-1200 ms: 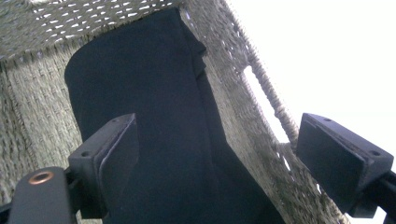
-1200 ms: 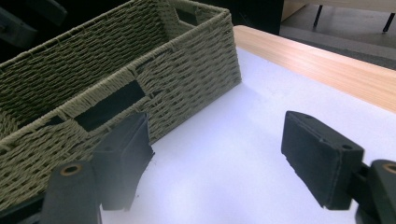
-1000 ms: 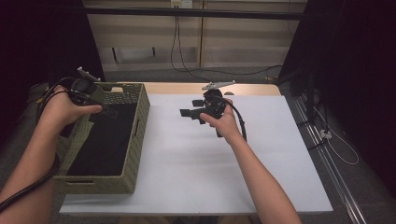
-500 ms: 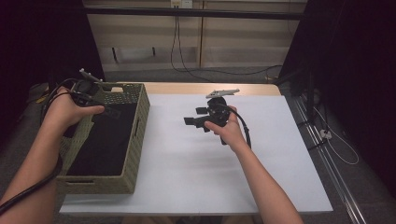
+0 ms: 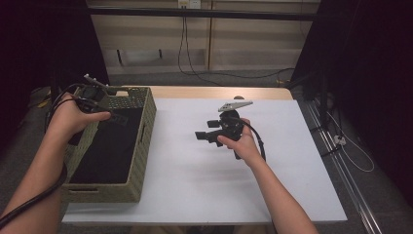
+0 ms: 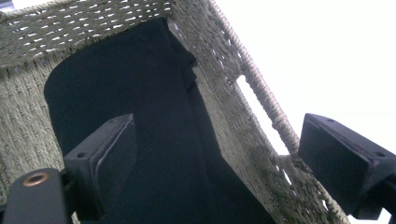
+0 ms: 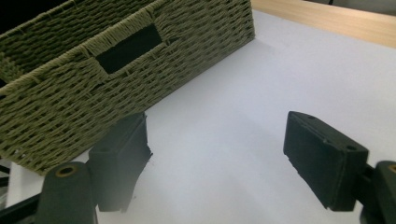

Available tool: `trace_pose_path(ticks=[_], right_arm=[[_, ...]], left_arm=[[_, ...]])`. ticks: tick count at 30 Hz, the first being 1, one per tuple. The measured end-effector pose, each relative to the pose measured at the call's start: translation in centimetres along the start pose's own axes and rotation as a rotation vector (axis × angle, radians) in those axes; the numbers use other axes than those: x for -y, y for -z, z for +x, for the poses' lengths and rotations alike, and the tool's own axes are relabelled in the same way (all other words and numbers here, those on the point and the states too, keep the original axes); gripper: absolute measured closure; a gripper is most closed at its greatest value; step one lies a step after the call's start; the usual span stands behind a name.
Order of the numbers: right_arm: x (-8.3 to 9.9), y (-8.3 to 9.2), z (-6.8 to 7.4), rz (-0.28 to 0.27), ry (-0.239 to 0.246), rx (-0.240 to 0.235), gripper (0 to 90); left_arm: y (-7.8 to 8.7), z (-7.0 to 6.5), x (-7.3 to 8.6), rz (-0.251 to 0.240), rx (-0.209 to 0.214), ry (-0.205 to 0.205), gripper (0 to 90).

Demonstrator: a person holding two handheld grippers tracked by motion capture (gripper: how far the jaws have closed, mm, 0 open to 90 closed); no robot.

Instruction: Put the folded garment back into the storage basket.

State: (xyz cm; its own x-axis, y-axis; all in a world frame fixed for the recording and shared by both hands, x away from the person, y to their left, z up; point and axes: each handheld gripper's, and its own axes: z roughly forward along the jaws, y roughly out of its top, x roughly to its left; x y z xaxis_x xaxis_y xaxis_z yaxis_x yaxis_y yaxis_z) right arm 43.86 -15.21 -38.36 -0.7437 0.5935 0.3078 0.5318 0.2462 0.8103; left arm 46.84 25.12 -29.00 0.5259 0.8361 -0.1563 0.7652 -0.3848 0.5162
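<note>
A woven green basket stands at the table's left with a black cloth lying in it. My left gripper hovers over the basket's far end, jaws open. In the left gripper view, one jaw is over the black cloth. The other jaw is beyond the basket wall, and neither pad presses on the wall. My right gripper is held above the white table top, pointing left at the basket. Its jaws stand open with nothing between them.
The basket's side has a handle slot facing the right gripper. White table surface lies between that gripper and the basket. A wooden strip runs along the table's far edge, with cables on the floor beyond.
The right hand and its gripper have come lower and nearer the person, away from the table's far edge. The left hand has stayed over the basket.
</note>
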Motion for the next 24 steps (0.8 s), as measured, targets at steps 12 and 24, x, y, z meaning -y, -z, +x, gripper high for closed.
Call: trace_pose_path(ticks=[12, 24], right_arm=[[1.7, 1.2, 0.0, 0.015, 0.006, -0.005, 21.2], [2.5, 2.4, 0.5, 0.021, 0.022, 0.01, 21.2]], left_arm=[[-0.7, -0.1, 0.7, -0.089, 0.017, -0.008, 11.0], [-0.8, -0.2, 1.6, -0.137, 0.036, -0.024, 10.0]])
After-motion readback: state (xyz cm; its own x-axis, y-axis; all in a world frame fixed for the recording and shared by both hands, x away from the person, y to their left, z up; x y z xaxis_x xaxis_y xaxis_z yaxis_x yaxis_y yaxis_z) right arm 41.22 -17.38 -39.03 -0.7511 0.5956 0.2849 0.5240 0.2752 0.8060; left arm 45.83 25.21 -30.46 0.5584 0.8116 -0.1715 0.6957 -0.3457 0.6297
